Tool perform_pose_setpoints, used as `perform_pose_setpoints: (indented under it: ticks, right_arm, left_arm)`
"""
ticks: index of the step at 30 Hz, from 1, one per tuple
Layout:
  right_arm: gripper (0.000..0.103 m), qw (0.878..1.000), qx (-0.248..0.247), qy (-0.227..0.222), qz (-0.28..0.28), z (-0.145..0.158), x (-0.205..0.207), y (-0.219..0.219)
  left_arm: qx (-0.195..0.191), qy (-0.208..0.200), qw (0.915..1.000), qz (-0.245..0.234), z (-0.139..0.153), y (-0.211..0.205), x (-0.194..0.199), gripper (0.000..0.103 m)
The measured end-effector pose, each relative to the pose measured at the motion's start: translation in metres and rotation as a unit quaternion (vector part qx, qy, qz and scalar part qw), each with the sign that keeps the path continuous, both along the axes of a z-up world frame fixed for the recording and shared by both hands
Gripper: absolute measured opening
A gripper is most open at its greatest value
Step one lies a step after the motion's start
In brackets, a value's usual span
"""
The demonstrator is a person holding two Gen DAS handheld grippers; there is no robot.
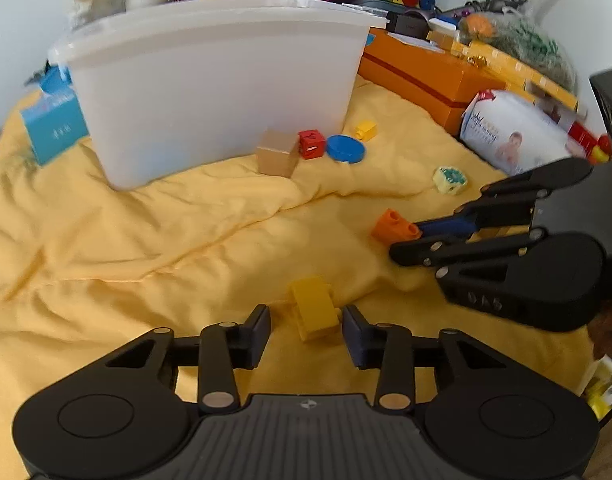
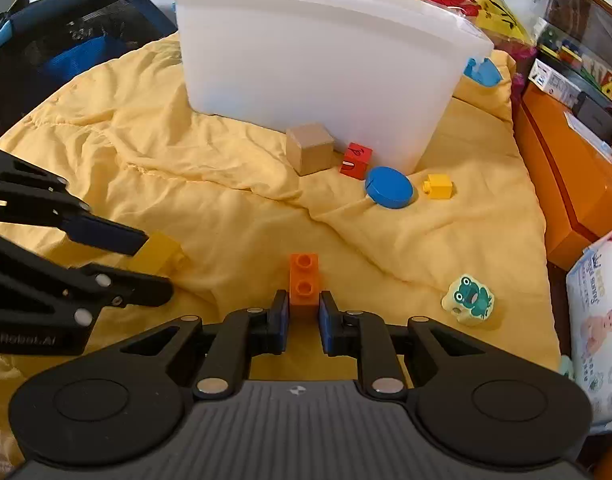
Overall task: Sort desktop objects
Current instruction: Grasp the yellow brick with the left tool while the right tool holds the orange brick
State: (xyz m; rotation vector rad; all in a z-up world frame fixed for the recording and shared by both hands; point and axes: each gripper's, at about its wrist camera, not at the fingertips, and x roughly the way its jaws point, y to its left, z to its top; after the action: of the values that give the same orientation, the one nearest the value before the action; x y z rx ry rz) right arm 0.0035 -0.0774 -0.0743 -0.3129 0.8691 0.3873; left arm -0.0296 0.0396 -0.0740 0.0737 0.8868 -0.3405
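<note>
The white bin [image 2: 318,68] stands toward the far edge of the bench, on a rumpled yellow cloth [image 1: 145,240], and its inside cannot be seen, so how much is already sorted is unclear. At least 7 loose pieces lie outside it.

The right tongs [image 2: 301,322] are clamped on the near end of an orange brick [image 2: 303,276], near the middle of the cloth. The left tongs [image 1: 306,336] stand apart around a yellow brick [image 1: 316,312]; the pads flank it without clearly pressing, so I judge it not yet gripped.

Untouched against the bin's near wall sit a tan wooden cube [image 2: 310,152], a red cube [image 2: 356,160], a blue disc [image 2: 389,187] and a small yellow brick [image 2: 438,186]. A frog tile [image 2: 468,300] lies nearer the right edge.

By my reading, sorting is early to midway: 2 bricks in hand, 5 pieces left.
</note>
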Motion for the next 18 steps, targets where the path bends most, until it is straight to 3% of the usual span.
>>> perform_pose_setpoints:
  ticks: [3,9,13,18]
  right_arm:
    - [0.019,1.0,0.0,0.0,-0.002,0.0,-0.001,0.0]
    - [0.019,1.0,0.009,0.001,-0.014,-0.001,-0.002,-0.002]
    - [0.019,1.0,0.007,0.001,-0.016,-0.001,-0.004,-0.002]
    - [0.02,1.0,0.005,0.001,-0.017,-0.001,-0.004,-0.002]
  left_arm:
    - [0.012,-0.027,0.9995,-0.012,0.01,-0.001,-0.011,0.044]
    - [0.073,-0.082,0.9916,-0.069,0.022,-0.027,-0.031,0.044]
    - [0.099,-0.069,0.9886,-0.09,0.011,-0.037,-0.027,0.043]
    - [0.112,-0.065,0.9881,-0.084,0.005,-0.037,-0.021,0.04]
